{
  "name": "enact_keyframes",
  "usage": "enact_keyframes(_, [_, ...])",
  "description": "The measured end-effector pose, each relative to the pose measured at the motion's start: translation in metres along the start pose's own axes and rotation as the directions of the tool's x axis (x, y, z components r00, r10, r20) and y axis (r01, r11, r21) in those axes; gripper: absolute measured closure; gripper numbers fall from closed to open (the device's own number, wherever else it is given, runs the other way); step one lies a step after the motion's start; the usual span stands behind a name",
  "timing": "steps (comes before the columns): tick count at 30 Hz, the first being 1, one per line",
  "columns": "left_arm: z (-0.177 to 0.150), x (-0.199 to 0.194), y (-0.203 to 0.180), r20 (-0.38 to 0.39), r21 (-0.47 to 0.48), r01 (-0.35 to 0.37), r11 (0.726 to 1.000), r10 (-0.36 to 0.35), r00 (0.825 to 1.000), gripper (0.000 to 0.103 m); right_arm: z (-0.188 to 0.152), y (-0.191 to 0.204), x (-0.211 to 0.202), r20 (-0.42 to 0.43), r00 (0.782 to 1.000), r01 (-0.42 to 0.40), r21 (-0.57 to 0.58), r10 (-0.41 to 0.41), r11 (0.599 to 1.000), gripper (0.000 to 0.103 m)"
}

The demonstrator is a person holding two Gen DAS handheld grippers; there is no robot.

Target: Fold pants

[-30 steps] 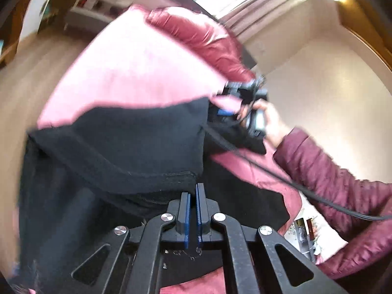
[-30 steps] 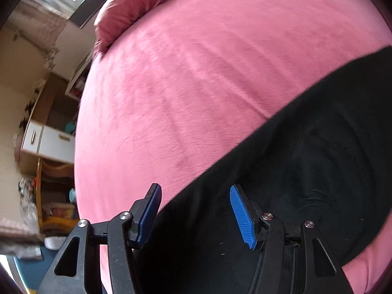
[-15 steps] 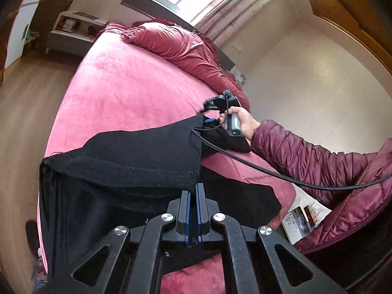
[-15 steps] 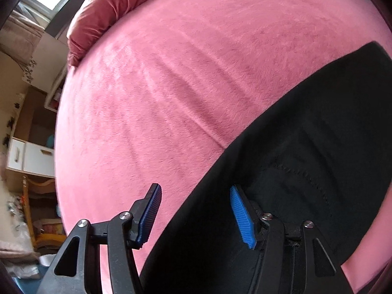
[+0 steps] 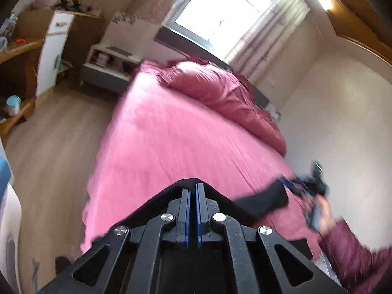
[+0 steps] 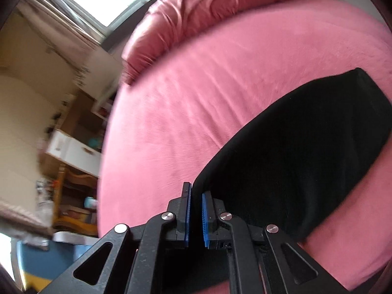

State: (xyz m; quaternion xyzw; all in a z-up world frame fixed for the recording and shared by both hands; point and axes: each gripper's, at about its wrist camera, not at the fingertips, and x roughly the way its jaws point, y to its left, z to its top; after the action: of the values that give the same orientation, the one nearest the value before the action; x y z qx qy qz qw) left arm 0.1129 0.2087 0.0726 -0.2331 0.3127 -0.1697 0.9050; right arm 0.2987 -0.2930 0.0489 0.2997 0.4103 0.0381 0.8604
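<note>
Left wrist view: left gripper [image 5: 192, 188] clenched on black pants [image 5: 259, 201], blue fingers [image 5: 187, 210] nearly together with fabric peaked over the tips. Pants cloth running right from there in a taut band to the right gripper [image 5: 291, 183], seen small at right edge, blurred, held by a hand [image 5: 321, 216] in a maroon puffer sleeve [image 5: 355, 254]. Pink bed [image 5: 171, 142] underneath, crumpled duvet [image 5: 220, 93] at the head end under the window [image 5: 215, 17]. White cabinet [image 5: 52, 49] and low shelf [image 5: 107, 66] at left, wood floor [image 5: 54, 152] beside bed.

Right wrist view: right gripper [image 6: 195, 203] with narrow gap between blue fingers [image 6: 205, 218], pants [image 6: 306, 152] edge pinched in that gap at the tips. Rest of the pants spreading right as a dark slab, lying on the pink bed [image 6: 196, 93]. Duvet [image 6: 208, 7] piled along top. Cluttered shelving [image 6: 73, 166] at left, blurred.
</note>
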Motion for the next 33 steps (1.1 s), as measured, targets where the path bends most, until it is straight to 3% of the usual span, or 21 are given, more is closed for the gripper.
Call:
enact_keyframes(3, [0.009, -0.008, 0.002, 0.018, 0.025, -0.027, 0.999, 0.027, 0.999, 0.1, -0.03, -0.002, -0.043, 0.023, 0.998, -0.053, -0.049, 0.054, 0.997, 0.095])
enact_keyframes(8, [-0.012, -0.037, 0.012, 0.008, 0.02, -0.059, 0.998, 0.059, 0.998, 0.1, -0.097, -0.02, -0.101, 0.005, 0.993, -0.113, -0.087, 0.114, 0.99, 0.096])
enact_keyframes(16, [-0.086, -0.066, 0.038, -0.087, -0.067, -0.123, 0.99, 0.117, 0.989, 0.1, -0.216, -0.066, -0.114, -0.13, 0.99, -0.063, -0.058, 0.055, 0.996, 0.096])
enact_keyframes(20, [-0.131, -0.07, 0.052, -0.161, -0.119, -0.161, 0.98, 0.141, 0.977, 0.1, -0.25, -0.087, -0.108, -0.183, 0.983, -0.031, -0.044, 0.022, 0.999, 0.096])
enact_keyframes(26, [-0.165, -0.076, 0.07, -0.208, -0.205, -0.206, 0.957, 0.163, 0.964, 0.1, -0.268, -0.105, -0.114, -0.198, 0.98, -0.003, -0.049, -0.007, 0.999, 0.096])
enact_keyframes(33, [-0.164, -0.083, 0.062, -0.215, -0.17, -0.207, 0.963, 0.169, 0.962, 0.1, -0.252, -0.091, -0.131, -0.151, 0.989, -0.018, -0.064, 0.009, 0.998, 0.097])
